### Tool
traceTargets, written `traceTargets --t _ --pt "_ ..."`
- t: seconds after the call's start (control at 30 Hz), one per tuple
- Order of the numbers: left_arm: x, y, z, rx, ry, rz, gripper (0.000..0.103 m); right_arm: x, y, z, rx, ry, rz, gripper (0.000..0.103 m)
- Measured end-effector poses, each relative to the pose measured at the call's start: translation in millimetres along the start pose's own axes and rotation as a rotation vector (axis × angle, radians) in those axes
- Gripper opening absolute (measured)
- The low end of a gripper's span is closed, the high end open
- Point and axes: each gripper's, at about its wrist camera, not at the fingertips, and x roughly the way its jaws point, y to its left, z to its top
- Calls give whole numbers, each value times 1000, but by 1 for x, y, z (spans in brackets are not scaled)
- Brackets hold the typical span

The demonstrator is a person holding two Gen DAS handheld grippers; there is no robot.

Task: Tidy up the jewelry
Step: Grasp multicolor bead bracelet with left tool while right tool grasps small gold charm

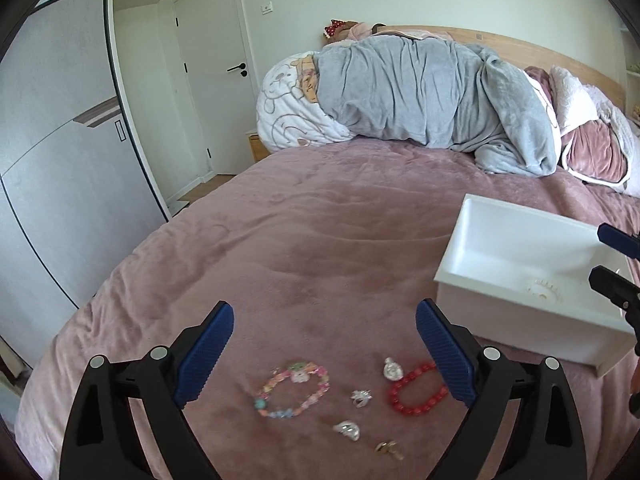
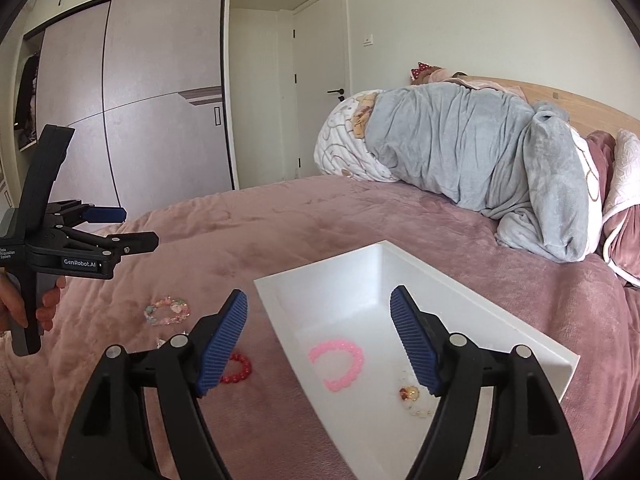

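On the pink bedspread lie a pastel bead bracelet (image 1: pixel 294 390), a red bead bracelet (image 1: pixel 416 390), a small watch-like silver piece (image 1: pixel 393 369), two silver rings (image 1: pixel 361 398) (image 1: pixel 347 430) and a gold piece (image 1: pixel 388 449). My left gripper (image 1: pixel 324 350) is open and empty, just above them. A white box (image 1: pixel 516 280) stands to the right. My right gripper (image 2: pixel 318 344) is open and empty over the white box (image 2: pixel 340 280), which holds a pink bracelet (image 2: pixel 336 364) and a pale bracelet with an amber bead (image 2: pixel 412 398). The red bracelet (image 2: pixel 238 368) and pastel bracelet (image 2: pixel 168 310) lie left of the box.
A rolled grey blanket (image 1: pixel 432 92) and pillows (image 1: pixel 580 120) lie at the head of the bed. The bed's left edge (image 1: pixel 120 280) drops to the floor by the wardrobe (image 1: pixel 52 140). The left gripper shows in the right wrist view (image 2: pixel 116 228).
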Motion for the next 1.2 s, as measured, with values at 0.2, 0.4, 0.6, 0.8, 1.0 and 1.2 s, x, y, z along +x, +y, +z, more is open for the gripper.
traceTargets --t 0.2,0.4,0.6,0.8,1.0,1.2 --pt "-7 39 -35 -36 10 30 96 -1 39 -4 -99 1 50 78" --pt "1 70 -68 -104 37 25 96 12 76 -10 -109 63 137 78" --pt "10 94 -94 -167 34 7 96 40 125 -31 -169 172 218 74" --pt "29 110 -109 -225 47 -55 96 79 162 -54 -196 309 247 55" --pt "57 110 -113 -258 84 -107 96 118 169 -67 -182 400 240 35" --pt "92 102 -112 -245 139 -130 84 139 172 -73 -172 449 236 34"
